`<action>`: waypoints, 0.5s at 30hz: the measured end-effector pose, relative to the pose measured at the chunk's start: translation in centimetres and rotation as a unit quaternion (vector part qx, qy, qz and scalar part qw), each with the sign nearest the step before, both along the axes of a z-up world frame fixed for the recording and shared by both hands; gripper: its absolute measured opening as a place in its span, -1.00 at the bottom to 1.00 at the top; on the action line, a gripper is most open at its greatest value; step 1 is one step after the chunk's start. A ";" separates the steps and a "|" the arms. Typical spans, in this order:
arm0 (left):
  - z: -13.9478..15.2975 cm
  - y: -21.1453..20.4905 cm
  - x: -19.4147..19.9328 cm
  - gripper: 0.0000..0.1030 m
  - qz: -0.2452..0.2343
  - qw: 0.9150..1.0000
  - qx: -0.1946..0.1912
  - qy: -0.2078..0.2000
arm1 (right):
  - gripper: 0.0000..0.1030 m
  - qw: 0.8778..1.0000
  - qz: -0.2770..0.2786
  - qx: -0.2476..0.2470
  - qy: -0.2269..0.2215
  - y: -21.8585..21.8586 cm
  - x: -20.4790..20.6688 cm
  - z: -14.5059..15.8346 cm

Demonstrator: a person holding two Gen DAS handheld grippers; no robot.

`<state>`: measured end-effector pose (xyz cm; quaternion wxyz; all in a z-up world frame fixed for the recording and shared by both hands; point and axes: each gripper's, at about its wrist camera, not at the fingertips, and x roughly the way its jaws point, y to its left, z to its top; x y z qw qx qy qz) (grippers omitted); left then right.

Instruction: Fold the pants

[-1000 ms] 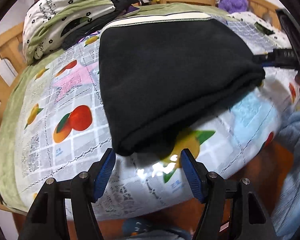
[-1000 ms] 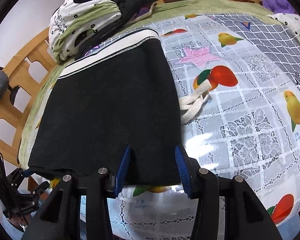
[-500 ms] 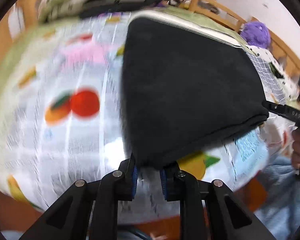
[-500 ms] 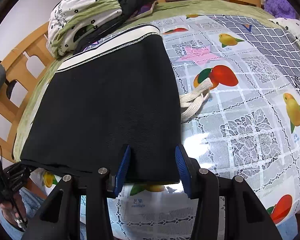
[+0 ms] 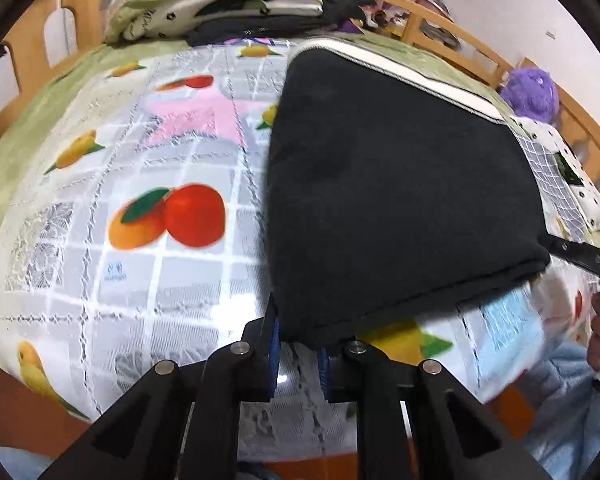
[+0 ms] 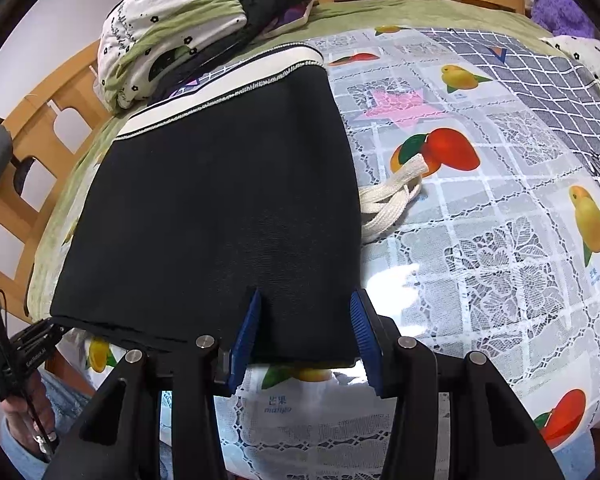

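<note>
Black folded pants (image 5: 400, 184) (image 6: 220, 208) with a white waistband at the far end lie flat on a fruit-print cloth (image 5: 160, 220). My left gripper (image 5: 299, 354) has its jaws closing on the near left corner, and the blue pads pinch the fabric. My right gripper (image 6: 305, 336) straddles the near right corner. Its blue pads stand apart with flat, unsqueezed cloth between them. Each gripper also shows as a black finger in the other's view: the right gripper (image 5: 580, 256) and the left gripper (image 6: 32, 344).
A white drawstring cord (image 6: 388, 204) lies just right of the pants. Rolled bedding (image 6: 168, 28) and dark clothes are piled at the far end. Wooden rails (image 6: 40, 128) run around the surface. A purple plush toy (image 5: 532, 92) sits far right. A hand (image 6: 32, 420) holds the left gripper.
My left gripper moved in onto the near left corner, rolled, and went from wide open to pinched on the cloth. The right gripper kept still.
</note>
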<state>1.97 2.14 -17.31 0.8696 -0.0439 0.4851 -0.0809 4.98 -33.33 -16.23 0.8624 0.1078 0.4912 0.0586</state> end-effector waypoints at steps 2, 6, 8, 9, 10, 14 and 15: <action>0.5 -0.4 -1.0 -0.58 -0.015 0.999 0.025 0.012 | -0.09 1.000 0.003 -0.002 0.002 0.0 0.0 0.1; 2.2 0.6 -3.3 -0.01 -0.011 0.999 0.023 -0.020 | -0.09 1.000 0.009 0.023 -0.006 -0.5 -0.5 1.1; 3.5 0.7 -4.1 0.21 -0.018 0.999 0.006 -0.049 | -0.09 0.999 0.013 0.033 -0.008 -0.6 -0.5 1.1; 3.8 0.5 -3.8 0.24 -0.021 0.998 0.007 -0.057 | -0.09 0.999 0.013 0.034 -0.003 -0.5 -0.3 0.8; 3.9 0.1 -3.4 0.24 -0.024 0.997 0.015 -0.065 | -0.09 0.999 0.011 0.033 0.002 -0.5 -0.2 0.5; 1.9 -1.7 -0.2 -0.31 -0.026 0.998 0.050 -0.042 | -0.28 0.999 0.001 0.038 0.007 -0.1 0.4 -0.4; 1.9 -1.7 -0.3 -0.58 -0.030 0.998 0.022 -0.044 | -0.71 0.999 -0.003 0.037 0.004 -0.1 0.4 -0.4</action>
